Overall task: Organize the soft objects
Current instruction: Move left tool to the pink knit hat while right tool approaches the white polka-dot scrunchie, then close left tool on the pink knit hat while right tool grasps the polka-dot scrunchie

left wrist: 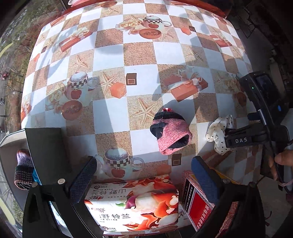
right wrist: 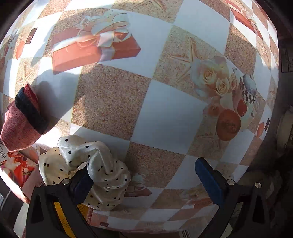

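A pink knit hat with a dark band [left wrist: 171, 131] lies on the checked tablecloth [left wrist: 117, 108], ahead and right of my open, empty left gripper [left wrist: 144, 181]. It also shows at the left edge of the right wrist view [right wrist: 22, 119]. A white polka-dot scrunchie [left wrist: 218, 133] lies at the table's right edge; in the right wrist view the scrunchie [right wrist: 102, 170] drapes over my left finger. My right gripper [right wrist: 148, 181] is open, its jaws wide apart, and shows in the left wrist view [left wrist: 238, 140] beside the scrunchie.
A floral tissue pack [left wrist: 131, 203] lies between my left fingers, a red box [left wrist: 199, 199] beside it. A dark bin [left wrist: 45, 152] stands at the left, with a striped knit item [left wrist: 23, 168] beside it. The table's far edge [left wrist: 201, 5] runs along the top.
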The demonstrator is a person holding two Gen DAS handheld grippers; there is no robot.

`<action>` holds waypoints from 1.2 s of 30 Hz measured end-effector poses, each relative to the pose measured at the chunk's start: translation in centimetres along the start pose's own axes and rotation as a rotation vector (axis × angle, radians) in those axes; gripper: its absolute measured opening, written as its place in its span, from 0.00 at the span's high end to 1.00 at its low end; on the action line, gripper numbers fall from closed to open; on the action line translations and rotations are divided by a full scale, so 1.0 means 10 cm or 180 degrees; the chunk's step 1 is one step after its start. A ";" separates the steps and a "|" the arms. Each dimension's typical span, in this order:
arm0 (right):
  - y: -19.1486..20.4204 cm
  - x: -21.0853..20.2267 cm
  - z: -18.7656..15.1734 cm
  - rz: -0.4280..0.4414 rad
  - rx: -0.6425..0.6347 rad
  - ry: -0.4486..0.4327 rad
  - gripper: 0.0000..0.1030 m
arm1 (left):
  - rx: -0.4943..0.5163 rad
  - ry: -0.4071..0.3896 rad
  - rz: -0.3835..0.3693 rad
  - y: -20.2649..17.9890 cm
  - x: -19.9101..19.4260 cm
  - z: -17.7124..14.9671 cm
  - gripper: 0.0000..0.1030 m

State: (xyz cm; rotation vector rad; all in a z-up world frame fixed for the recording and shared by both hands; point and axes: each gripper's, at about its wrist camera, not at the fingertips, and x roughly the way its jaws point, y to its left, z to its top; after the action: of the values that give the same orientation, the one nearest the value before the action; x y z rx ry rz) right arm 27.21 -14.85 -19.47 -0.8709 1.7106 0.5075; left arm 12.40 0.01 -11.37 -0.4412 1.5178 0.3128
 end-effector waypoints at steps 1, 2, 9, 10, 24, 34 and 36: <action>-0.18 0.00 -0.05 0.0038 0.0167 -0.0033 0.00 | 0.0029 0.0043 -0.0001 -0.05 0.06 0.04 0.00; -0.38 -0.03 -0.12 0.0164 0.0357 -0.0099 0.00 | 0.0055 0.0091 -0.0013 -0.09 0.12 0.08 0.00; -0.88 -0.31 -0.61 0.1191 0.0866 -0.0704 0.00 | 0.0200 0.0352 0.0027 -0.25 0.43 0.32 0.00; -0.82 -0.31 -0.62 0.1204 0.0805 -0.0728 0.00 | 0.0218 0.0388 0.0040 -0.27 0.49 0.36 0.00; -0.09 0.09 -0.58 0.0566 0.0472 -0.0590 0.00 | 0.0136 0.0666 0.0239 -0.29 1.06 0.51 0.00; -0.12 0.04 -0.14 0.0695 0.0493 -0.0463 0.03 | 0.0325 0.0679 0.0248 -0.45 1.05 0.51 0.23; -0.24 -0.07 -0.17 0.0668 0.0522 -0.0547 0.22 | 0.0418 0.0587 0.0235 -0.52 0.98 0.50 0.53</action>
State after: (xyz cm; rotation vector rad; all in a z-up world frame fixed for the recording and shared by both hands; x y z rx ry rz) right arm 28.06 -17.42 -18.10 -0.5185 1.6667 0.5566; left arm 19.60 -2.97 -20.74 -0.3172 1.7263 0.2330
